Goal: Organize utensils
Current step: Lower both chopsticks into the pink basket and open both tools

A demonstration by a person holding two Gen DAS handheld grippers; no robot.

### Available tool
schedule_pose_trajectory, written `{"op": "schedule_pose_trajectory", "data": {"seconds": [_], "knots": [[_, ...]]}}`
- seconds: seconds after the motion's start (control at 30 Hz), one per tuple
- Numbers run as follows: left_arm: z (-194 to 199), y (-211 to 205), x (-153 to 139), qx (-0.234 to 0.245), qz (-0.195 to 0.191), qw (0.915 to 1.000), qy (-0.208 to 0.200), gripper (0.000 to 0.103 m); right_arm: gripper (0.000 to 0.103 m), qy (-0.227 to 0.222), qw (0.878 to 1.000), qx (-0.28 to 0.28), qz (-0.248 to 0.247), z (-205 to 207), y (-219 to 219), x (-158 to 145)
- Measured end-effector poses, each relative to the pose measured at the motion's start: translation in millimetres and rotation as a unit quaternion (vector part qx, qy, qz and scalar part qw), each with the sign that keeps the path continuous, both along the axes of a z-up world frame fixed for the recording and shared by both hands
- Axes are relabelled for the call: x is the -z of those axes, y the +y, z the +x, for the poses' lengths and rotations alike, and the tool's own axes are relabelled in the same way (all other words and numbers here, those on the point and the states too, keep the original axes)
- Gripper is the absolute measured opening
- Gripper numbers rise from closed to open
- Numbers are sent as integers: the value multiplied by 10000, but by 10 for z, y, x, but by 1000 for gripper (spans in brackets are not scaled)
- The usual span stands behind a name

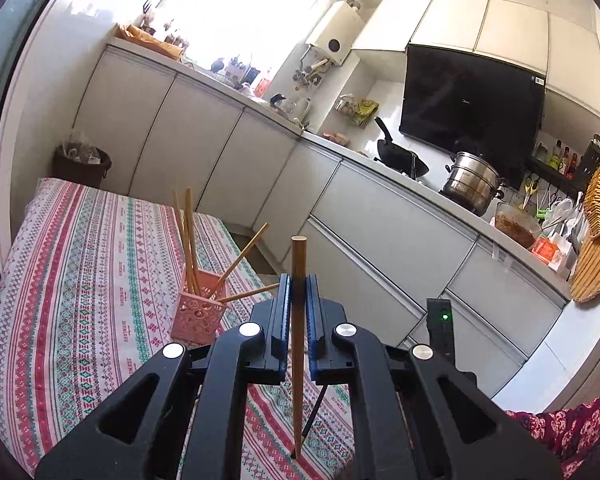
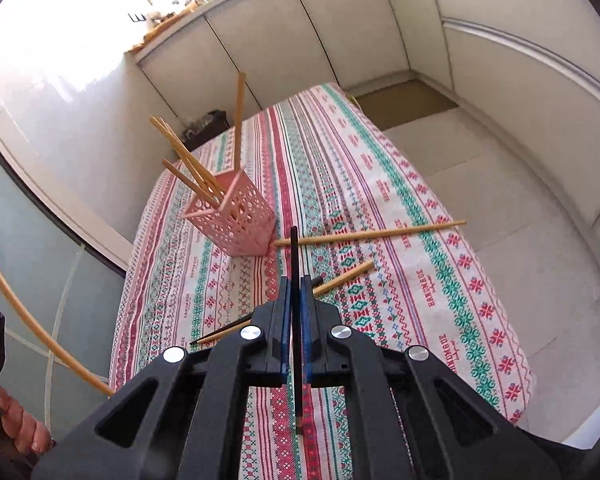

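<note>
My left gripper [image 1: 298, 292] is shut on a wooden chopstick [image 1: 298, 264] held upright above the table, right of the pink perforated holder [image 1: 198, 316]. The holder has several wooden chopsticks [image 1: 188, 232] standing in it. My right gripper [image 2: 295, 294] is shut on a black chopstick [image 2: 295, 256], held upright, in front of the holder [image 2: 236, 216]. Loose wooden chopsticks lie on the cloth: one long [image 2: 376, 233] right of the holder, one [image 2: 346, 276] partly under the gripper. A black chopstick [image 2: 220, 330] lies near the left finger.
The table wears a striped red, green and white patterned cloth [image 2: 400, 216]. Kitchen cabinets [image 1: 220, 148] run along behind it, with a wok [image 1: 400, 156] and steel pot [image 1: 474, 184] on the counter. A dark bin [image 1: 82, 164] stands behind the table. The person's hand [image 2: 16, 432] shows at lower left.
</note>
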State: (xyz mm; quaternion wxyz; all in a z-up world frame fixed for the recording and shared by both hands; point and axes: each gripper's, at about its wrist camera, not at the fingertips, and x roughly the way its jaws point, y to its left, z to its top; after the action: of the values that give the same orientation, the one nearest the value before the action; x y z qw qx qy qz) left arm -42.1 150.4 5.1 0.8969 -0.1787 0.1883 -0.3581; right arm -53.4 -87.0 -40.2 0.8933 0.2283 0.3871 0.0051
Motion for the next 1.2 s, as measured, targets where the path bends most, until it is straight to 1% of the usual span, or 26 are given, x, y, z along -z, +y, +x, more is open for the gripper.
{"op": "schedule_pose_trajectory", "data": {"seconds": [0.1, 0.2, 0.33, 0.5, 0.6, 0.73, 0.83, 0.93, 1.03, 1.13, 1.2], "knots": [[-3, -40, -38, -126, -23, 9999, -91, 6, 5, -353, 9993, -33, -90, -117, -34, -203], [39, -76, -90, -222, -3, 9997, -91, 6, 5, -675, 9977, 6, -105, -187, -105, -418], [102, -149, -182, -296, 71, 9995, -72, 6, 5, -1020, 9947, 100, -102, -154, -213, -738], [207, -179, -404, -500, 5, 9985, -209, 6, 5, -1283, 9915, 174, 83, 40, -374, -1106], [309, -160, -582, -725, -82, 9967, -360, 6, 5, -1494, 9885, 233, 90, 210, -452, -1325], [500, -165, -793, -1079, -15, 9925, -583, 6, 5, -1767, 9839, 266, 93, 457, -513, -1586], [690, -173, -881, -1320, -19, 9889, -690, 6, 5, -1969, 9802, 222, 56, 649, -497, -1736], [925, -216, -903, -1570, 75, 9844, -790, 6, 5, -2103, 9776, 117, 20, 854, -441, -1808], [1169, -300, -832, -1764, 220, 9804, -847, 6, 5, -2167, 9762, -20, -45, 1063, -339, -1770], [1403, -417, -665, -1901, 484, 9767, -875, 6, 5, -2186, 9754, -220, -176, 1259, -208, -1652], [1544, -476, -493, -1818, 541, 9781, -858, 7, 5, -2177, 9750, -369, -233, 1375, -122, -1537]]}}
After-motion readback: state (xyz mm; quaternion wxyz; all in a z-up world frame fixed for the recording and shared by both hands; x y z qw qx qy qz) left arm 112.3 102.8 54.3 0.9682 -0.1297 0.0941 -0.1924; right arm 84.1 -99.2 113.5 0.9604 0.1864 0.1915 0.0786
